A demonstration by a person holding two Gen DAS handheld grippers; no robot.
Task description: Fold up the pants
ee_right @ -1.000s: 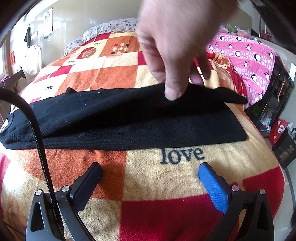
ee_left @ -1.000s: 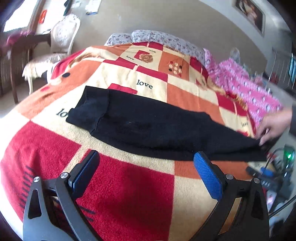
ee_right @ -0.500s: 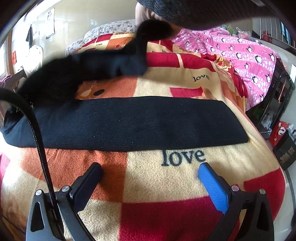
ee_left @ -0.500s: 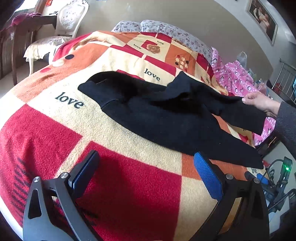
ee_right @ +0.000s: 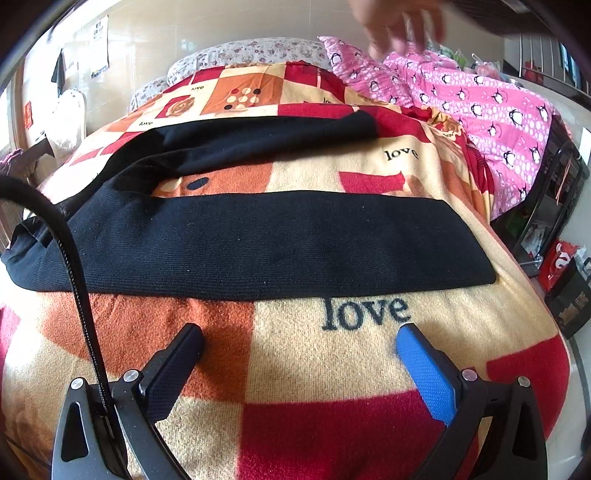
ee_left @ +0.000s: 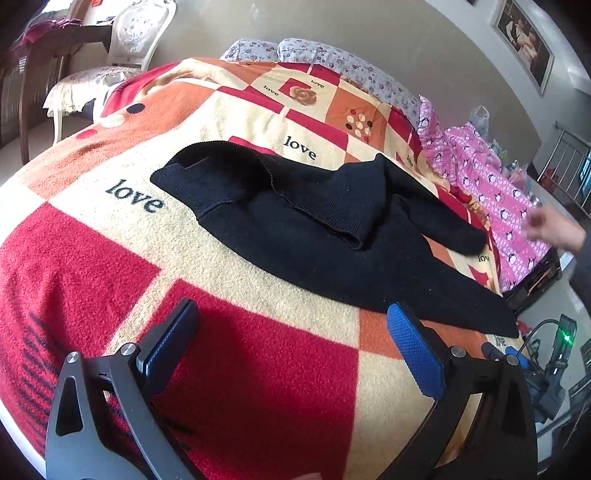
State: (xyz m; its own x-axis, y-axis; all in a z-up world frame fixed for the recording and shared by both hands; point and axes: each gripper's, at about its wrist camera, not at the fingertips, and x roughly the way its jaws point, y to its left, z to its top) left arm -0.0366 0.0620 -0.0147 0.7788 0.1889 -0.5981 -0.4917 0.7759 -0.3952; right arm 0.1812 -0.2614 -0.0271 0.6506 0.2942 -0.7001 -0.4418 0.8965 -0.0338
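Black knit pants [ee_left: 295, 229] lie spread on a red, orange and cream patchwork blanket [ee_left: 258, 369] on a bed. One leg lies flat across the near side [ee_right: 258, 251]; the other leg [ee_right: 266, 136] lies apart behind it, rumpled and partly folded over near the waist. My left gripper [ee_left: 291, 332] is open and empty, short of the pants' near edge. My right gripper [ee_right: 299, 358] is open and empty, just short of the near leg. A bare hand [ee_right: 399, 22] hovers above the far side, touching nothing.
A pink penguin-print quilt [ee_right: 480, 110] lies at the bed's right side. Floral pillows [ee_left: 314, 59] sit at the head. A white chair [ee_left: 122, 55] stands at the far left. A black cable [ee_right: 81, 295] crosses the right wrist view. Electronics [ee_left: 554, 362] sit beyond the bed's right edge.
The bare hand lifted the upper pant leg off the lower one, swung it away toward the bed's head and let it go. Both grippers stayed open; the left camera shifted slightly.
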